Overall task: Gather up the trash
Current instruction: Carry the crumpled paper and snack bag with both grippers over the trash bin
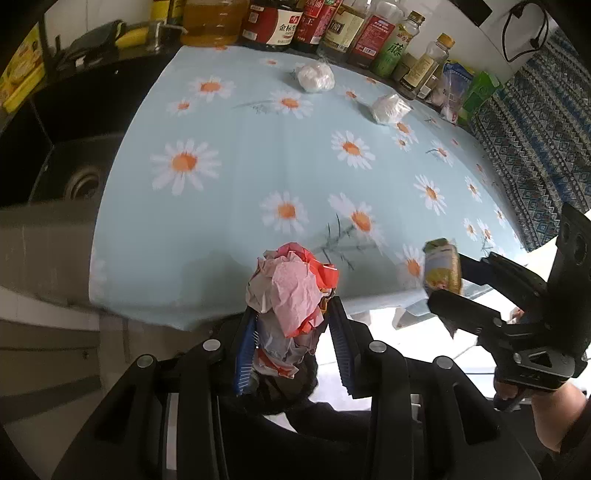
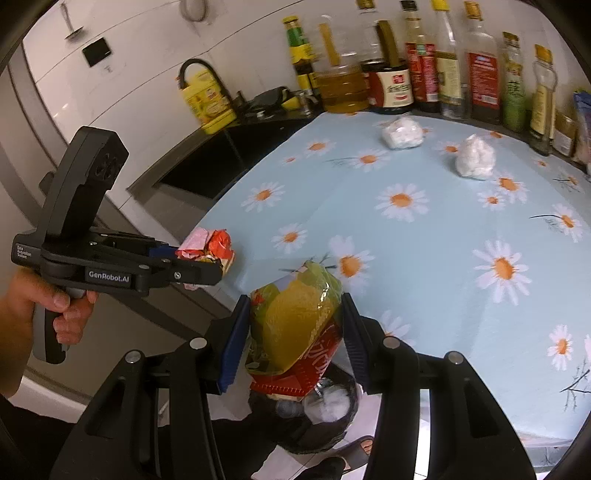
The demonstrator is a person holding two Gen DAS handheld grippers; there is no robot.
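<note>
My left gripper is shut on a crumpled pink and red wrapper, held just off the table's near edge; it also shows in the right wrist view. My right gripper is shut on a yellow and green snack packet, seen from the side in the left wrist view. Both hang over a dark trash bin on the floor below. Two white plastic-wrapped wads lie far back on the daisy tablecloth.
A row of sauce and oil bottles lines the back edge of the table. A black sink sits to the left, with a yellow bottle beside it. A patterned blue cloth hangs at the right.
</note>
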